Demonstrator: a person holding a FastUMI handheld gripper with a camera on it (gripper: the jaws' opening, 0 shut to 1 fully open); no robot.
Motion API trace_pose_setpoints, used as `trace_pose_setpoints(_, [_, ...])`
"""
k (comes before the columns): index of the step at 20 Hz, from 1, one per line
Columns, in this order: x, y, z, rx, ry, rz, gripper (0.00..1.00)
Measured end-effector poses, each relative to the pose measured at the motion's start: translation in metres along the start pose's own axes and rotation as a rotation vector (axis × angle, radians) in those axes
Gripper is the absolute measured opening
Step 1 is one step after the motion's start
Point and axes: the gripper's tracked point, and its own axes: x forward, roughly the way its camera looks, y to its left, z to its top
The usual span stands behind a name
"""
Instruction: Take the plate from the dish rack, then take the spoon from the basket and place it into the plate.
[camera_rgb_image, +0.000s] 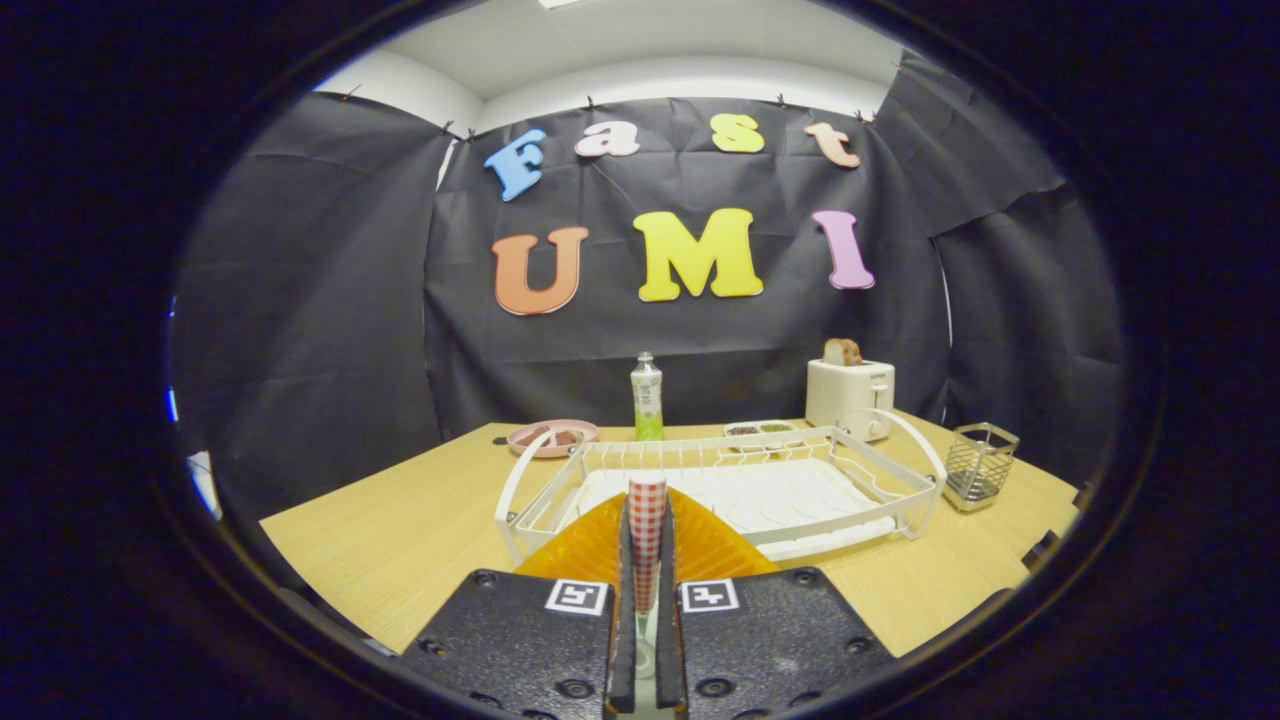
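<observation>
While claw (646, 600) grips one plate (700, 545), one rack (905, 480)

White wire dish rack (880, 470), wood-grain table (400, 540)

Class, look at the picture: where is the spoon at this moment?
In the gripper view, the spoon stands upright between the fingers of the hand-held gripper, which press on its checked handle, above the orange plate just before the dish rack.

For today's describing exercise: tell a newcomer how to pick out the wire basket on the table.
Start at the white dish rack in the middle of the wooden table, beyond the claw, which is shut on a red-checked handle. Beside the rack's far end, nearer than the white toaster, stands the wire basket: small, square, silver mesh.
</observation>
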Motion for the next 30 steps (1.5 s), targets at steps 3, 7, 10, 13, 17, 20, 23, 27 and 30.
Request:
trace_pose_setpoints(3, [-0.009, -0.013, 0.003, -0.018, -0.020, -0.037, 0.20])
trace_pose_setpoints(7, [-0.021, -0.030, 0.034, -0.071, -0.112, -0.100, 0.52])
trace_pose_setpoints(10, [-0.026, -0.033, 0.052, -0.104, -0.165, -0.126, 0.77])
trace_pose_setpoints(13, [-0.024, -0.024, 0.056, -0.127, -0.168, -0.131, 0.88])
trace_pose_setpoints(17, [-0.024, -0.009, 0.061, -0.106, -0.139, -0.099, 0.98])
trace_pose_setpoints(20, [-0.026, -0.008, 0.069, -0.097, -0.146, -0.117, 0.99])
trace_pose_setpoints(23, [-0.035, -0.004, 0.070, -0.099, -0.141, -0.116, 1.00])
trace_pose_setpoints(27, [-0.051, 0.001, 0.079, -0.108, -0.150, -0.124, 1.00])
trace_pose_setpoints(30, [-0.071, 0.015, 0.084, -0.084, -0.147, -0.108, 1.00])
